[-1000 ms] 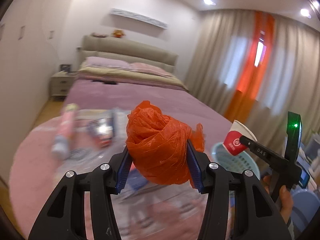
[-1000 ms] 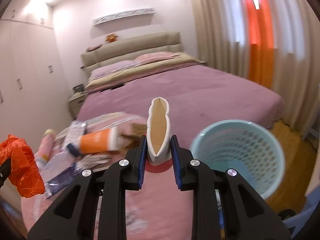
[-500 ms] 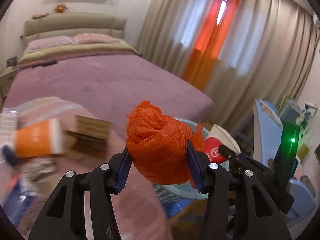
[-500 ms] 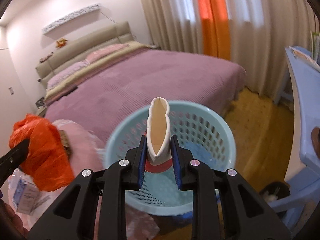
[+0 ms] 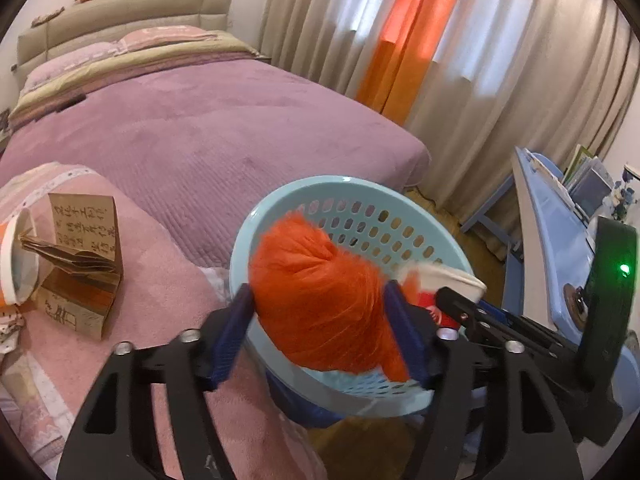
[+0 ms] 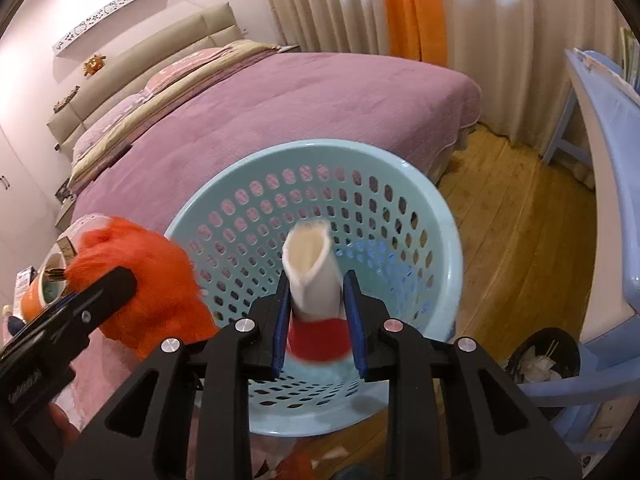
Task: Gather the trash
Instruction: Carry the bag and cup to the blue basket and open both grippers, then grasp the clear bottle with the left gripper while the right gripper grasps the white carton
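Left gripper (image 5: 320, 332) has its jaws spread with the crumpled orange plastic bag (image 5: 320, 300) blurred between them, seemingly slipping free, low centre of frame over the near rim of the light blue perforated basket (image 5: 360, 220). Right gripper (image 6: 318, 320) likewise stands parted around the blurred red-and-white paper cup (image 6: 314, 280), long axis upright, mouth up. Both items sit directly above the basket (image 6: 320, 208) opening, the cup nearer its centre, so a straight drop should suffice

Both grippers (image 5: 320, 332) (image 6: 318, 312) are black with blue-padded jaws and silver screws.
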`<action>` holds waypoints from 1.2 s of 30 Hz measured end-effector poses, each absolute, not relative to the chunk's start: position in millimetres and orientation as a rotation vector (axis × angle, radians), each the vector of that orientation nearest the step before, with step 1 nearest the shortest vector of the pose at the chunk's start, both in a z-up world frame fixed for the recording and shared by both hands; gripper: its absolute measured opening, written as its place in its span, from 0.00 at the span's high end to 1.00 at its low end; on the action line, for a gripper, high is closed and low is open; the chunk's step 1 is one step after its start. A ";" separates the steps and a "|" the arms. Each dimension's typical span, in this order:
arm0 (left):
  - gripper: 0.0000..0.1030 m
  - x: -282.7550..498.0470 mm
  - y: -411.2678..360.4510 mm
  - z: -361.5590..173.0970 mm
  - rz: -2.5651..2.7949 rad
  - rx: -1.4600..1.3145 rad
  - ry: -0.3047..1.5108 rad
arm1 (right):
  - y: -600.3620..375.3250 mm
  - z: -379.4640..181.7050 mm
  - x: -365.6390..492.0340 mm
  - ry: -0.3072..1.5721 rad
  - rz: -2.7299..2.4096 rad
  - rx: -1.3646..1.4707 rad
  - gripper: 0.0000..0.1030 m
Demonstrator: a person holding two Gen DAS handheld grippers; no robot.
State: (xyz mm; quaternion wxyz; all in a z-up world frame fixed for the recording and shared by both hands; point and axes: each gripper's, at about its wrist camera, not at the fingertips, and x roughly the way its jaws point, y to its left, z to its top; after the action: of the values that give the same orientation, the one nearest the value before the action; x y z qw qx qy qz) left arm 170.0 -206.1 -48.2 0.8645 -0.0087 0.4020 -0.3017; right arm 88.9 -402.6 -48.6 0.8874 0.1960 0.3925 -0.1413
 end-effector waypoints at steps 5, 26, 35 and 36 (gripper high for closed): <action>0.18 156.2 -193.2 -27.6 -0.640 -0.036 0.774 | -398.9 -34.6 82.4 0.766 -0.292 0.392 0.50; 0.18 85.9 -36.6 48.4 -0.406 -0.085 0.538 | -290.6 33.5 62.3 0.628 -0.094 0.296 0.50; 0.18 87.5 76.9 31.4 -0.205 -0.084 0.608 | -183.5 33.4 67.8 0.660 0.083 0.213 0.50; 0.19 92.0 89.0 25.0 -0.189 -0.078 0.634 | -171.0 32.1 68.4 0.666 0.096 0.204 0.50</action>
State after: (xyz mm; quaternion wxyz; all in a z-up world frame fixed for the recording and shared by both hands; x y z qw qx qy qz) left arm 92.0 89.0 25.0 0.9450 -0.0381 0.3113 -0.0927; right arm 68.4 -171.0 32.1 0.9389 0.0999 0.3260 0.0470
